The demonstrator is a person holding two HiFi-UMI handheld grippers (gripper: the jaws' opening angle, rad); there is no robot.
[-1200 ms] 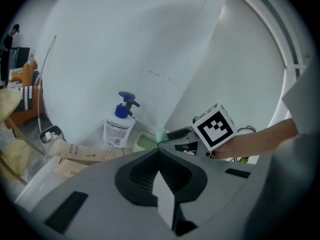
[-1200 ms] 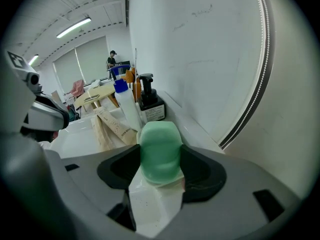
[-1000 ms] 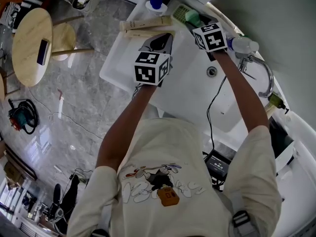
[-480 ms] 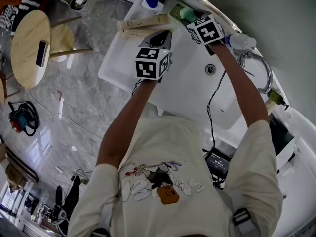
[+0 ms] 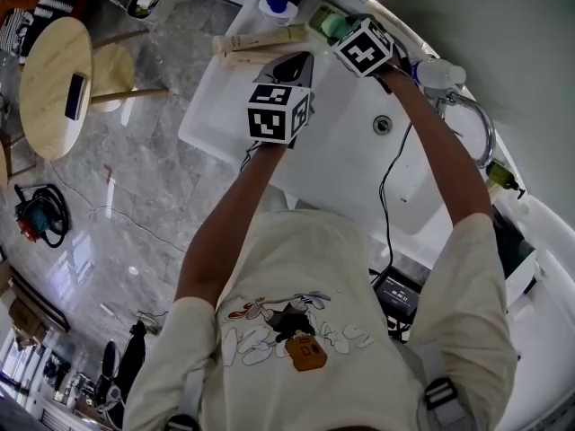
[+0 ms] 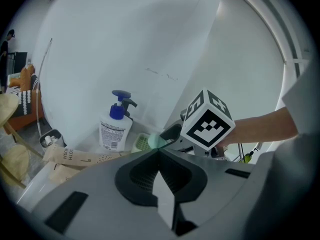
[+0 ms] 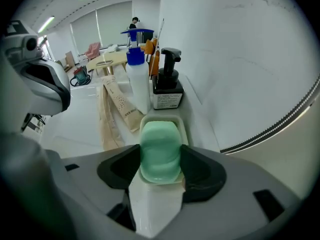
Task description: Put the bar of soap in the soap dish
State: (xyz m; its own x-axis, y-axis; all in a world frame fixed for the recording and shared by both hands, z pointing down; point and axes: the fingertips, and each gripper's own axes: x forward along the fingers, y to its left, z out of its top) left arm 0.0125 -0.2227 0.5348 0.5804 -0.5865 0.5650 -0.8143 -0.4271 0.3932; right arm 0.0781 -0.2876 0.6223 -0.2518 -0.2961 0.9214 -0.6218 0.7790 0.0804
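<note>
At the soap dish (image 7: 163, 117), soap (image 7: 160, 151) closer.

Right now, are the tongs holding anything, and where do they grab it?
The right tongs squeeze the pale green oval bar of soap by its two long sides, over the pale rectangular soap dish. The left tongs are shut on nothing.

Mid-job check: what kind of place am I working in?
Likely a bathroom vanity: a white sink with a faucet, a blue-topped pump bottle by the wall, plus a bar of soap and soap dish.
</note>
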